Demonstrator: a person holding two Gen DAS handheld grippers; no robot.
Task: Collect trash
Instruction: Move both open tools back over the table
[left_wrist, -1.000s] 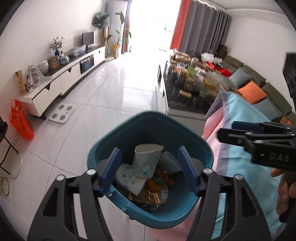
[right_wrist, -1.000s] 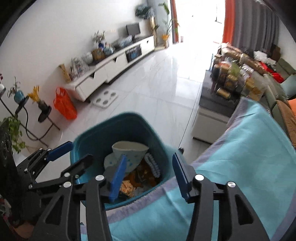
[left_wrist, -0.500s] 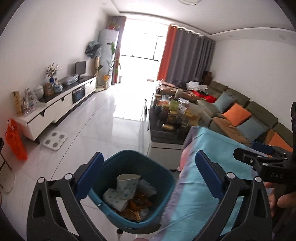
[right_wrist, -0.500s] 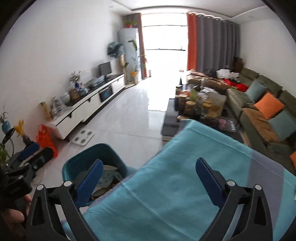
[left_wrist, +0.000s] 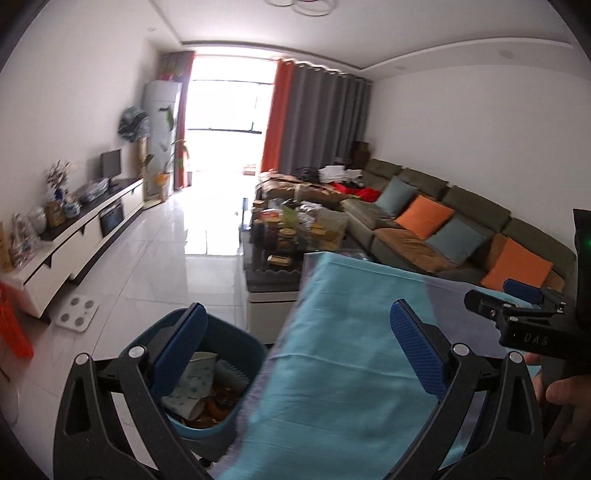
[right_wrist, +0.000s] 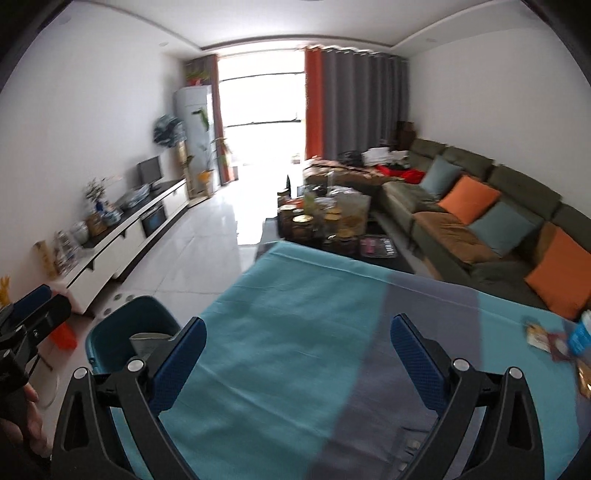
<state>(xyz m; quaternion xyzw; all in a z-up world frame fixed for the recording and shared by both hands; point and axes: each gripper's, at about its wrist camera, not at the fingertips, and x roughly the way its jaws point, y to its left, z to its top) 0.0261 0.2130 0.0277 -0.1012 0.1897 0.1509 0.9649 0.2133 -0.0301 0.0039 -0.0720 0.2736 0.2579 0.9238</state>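
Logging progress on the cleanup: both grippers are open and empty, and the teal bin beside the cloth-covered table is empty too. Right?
Not quite: the teal bin already holds trash, including a paper cup and wrappers, as the left wrist view shows. The left gripper and right gripper are indeed open and empty.

White walls and glossy tiled floor (left_wrist: 155, 258); bright far window (left_wrist: 225, 103) with orange-grey curtains (left_wrist: 314, 122); TV cabinet (left_wrist: 74, 236) left, olive sofa (left_wrist: 454, 225) right.

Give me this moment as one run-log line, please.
left gripper: open, empty | right gripper: open, empty | teal bin: holds trash | wrappers: on tablecloth
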